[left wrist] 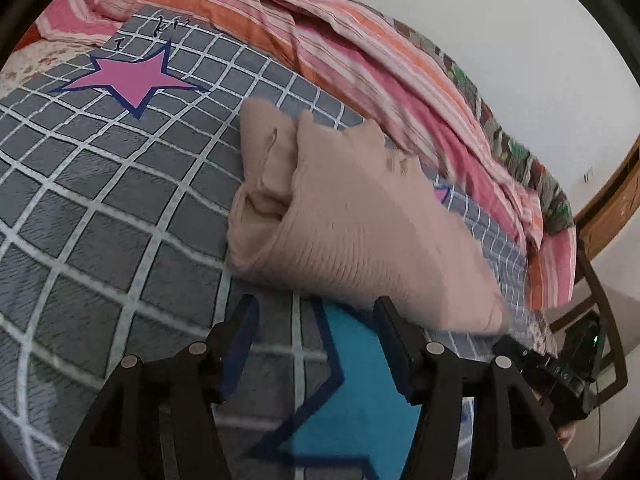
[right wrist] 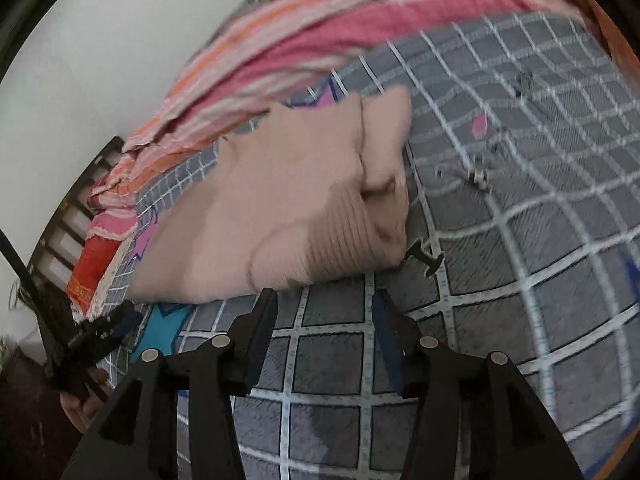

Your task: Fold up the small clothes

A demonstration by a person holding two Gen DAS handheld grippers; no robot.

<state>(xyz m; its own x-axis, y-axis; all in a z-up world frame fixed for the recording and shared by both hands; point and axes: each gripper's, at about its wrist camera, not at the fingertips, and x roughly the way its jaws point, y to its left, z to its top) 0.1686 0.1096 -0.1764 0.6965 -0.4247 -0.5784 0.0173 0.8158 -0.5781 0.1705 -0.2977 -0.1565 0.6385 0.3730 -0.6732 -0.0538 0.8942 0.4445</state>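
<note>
Your left gripper (left wrist: pixel 316 320) has its black jaws spread wide with nothing between them; the tips sit just short of the near edge of the beige ribbed knit garment (left wrist: pixel 352 216), over the blue star print (left wrist: pixel 360 400) on the cover. Your right gripper (right wrist: pixel 324 312) is likewise wide apart and empty, its tips just below the same garment's near fold (right wrist: pixel 288 204).

The garment lies bunched on the grey grid-patterned bed cover (left wrist: pixel 100 208), already doubled over, with one rolled end and loose flaps showing at the far side. The pink and orange striped blanket (left wrist: pixel 360 48) is heaped just beyond it, near the wall.

By the look of it, the fold is partly made and wants another pass or a tidy. Bring each pair of tips to a corner of the near edge, low against the cover, and pinch only the layers you mean to carry; this soft knit will likely slump if you take too little. Lift both sides evenly and keep the cloth off the striped blanket. A small dark clip-like item (right wrist: pixel 426 258) lies just beside the garment's right end; steer round it.
</note>
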